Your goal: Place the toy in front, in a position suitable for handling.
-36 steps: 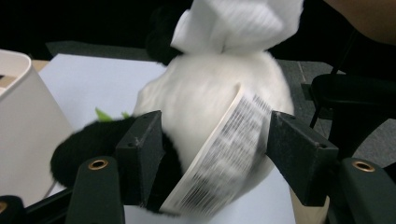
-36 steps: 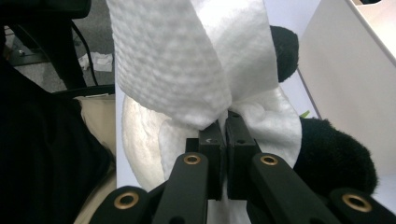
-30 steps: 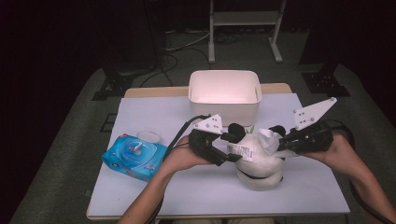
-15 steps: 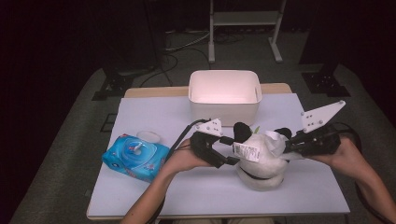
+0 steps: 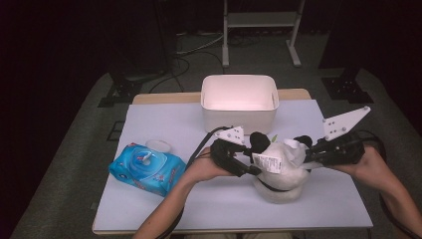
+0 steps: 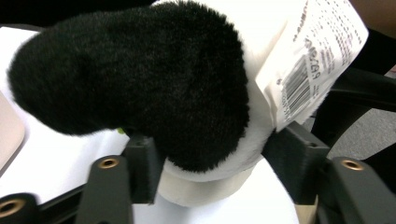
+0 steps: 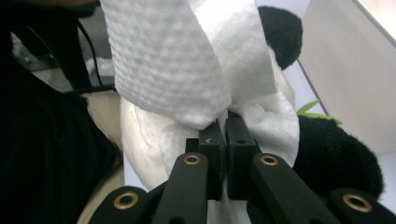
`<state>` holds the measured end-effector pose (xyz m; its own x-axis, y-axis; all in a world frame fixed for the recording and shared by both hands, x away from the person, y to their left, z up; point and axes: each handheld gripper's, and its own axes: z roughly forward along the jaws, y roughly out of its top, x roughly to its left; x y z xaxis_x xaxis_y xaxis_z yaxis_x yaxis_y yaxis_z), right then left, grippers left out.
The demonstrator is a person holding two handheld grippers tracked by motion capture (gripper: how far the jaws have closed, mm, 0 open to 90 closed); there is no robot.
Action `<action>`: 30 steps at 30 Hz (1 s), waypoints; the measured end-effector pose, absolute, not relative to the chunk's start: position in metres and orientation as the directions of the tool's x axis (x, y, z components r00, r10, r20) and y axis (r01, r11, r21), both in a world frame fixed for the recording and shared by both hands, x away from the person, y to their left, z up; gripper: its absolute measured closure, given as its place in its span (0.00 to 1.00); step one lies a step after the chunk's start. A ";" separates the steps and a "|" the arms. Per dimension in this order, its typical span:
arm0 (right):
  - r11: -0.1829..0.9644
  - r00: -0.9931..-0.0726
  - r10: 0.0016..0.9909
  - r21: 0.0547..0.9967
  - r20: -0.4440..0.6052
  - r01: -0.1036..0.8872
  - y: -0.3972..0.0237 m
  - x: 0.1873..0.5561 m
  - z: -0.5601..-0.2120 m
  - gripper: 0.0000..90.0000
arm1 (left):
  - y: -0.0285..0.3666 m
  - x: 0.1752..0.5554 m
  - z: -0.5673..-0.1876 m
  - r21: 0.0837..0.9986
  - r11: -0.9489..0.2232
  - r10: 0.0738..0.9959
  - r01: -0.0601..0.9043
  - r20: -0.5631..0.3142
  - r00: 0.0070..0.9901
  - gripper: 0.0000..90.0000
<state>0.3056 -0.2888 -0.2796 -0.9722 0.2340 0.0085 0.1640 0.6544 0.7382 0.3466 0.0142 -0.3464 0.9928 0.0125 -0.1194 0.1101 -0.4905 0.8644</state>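
A black-and-white plush panda toy [image 5: 278,172] sits near the front of the pale surface [image 5: 169,199], between both hands. The left gripper [image 5: 251,167] has its fingers closing around the panda's black limb and white body, pads touching the fur. The right gripper [image 5: 304,158] has its fingers clamped together on a white textured wipe [image 7: 173,70] draped against the panda. A white plastic tub [image 5: 239,102] stands behind; a blue wipes packet [image 5: 147,169] lies at left.

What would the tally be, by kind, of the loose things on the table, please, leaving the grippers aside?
Plush panda toy: 1
White wipe: 1
Blue pack of wet wipes: 1
White bin: 1
Small round lid: 1
Total: 5
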 end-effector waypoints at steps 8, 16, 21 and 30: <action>0.638 -0.976 0.218 0.755 0.015 0.154 -0.276 0.313 -0.276 0.97 | 0.041 0.342 -0.326 0.877 -0.467 0.045 0.109 -0.100 0.994 0.49; 0.641 -0.984 0.179 0.758 0.007 0.122 -0.253 0.319 -0.272 0.97 | 0.055 0.334 -0.326 0.863 -0.492 0.068 0.114 -0.092 0.993 0.48; 0.656 -0.988 0.155 0.749 -0.014 0.093 -0.235 0.321 -0.263 0.96 | 0.058 0.332 -0.327 0.855 -0.507 0.070 0.110 -0.087 0.994 0.47; 0.643 -0.982 0.187 0.756 -0.001 0.122 -0.253 0.321 -0.276 0.96 | 0.044 0.332 -0.337 0.863 -0.491 0.073 0.115 -0.090 0.993 0.27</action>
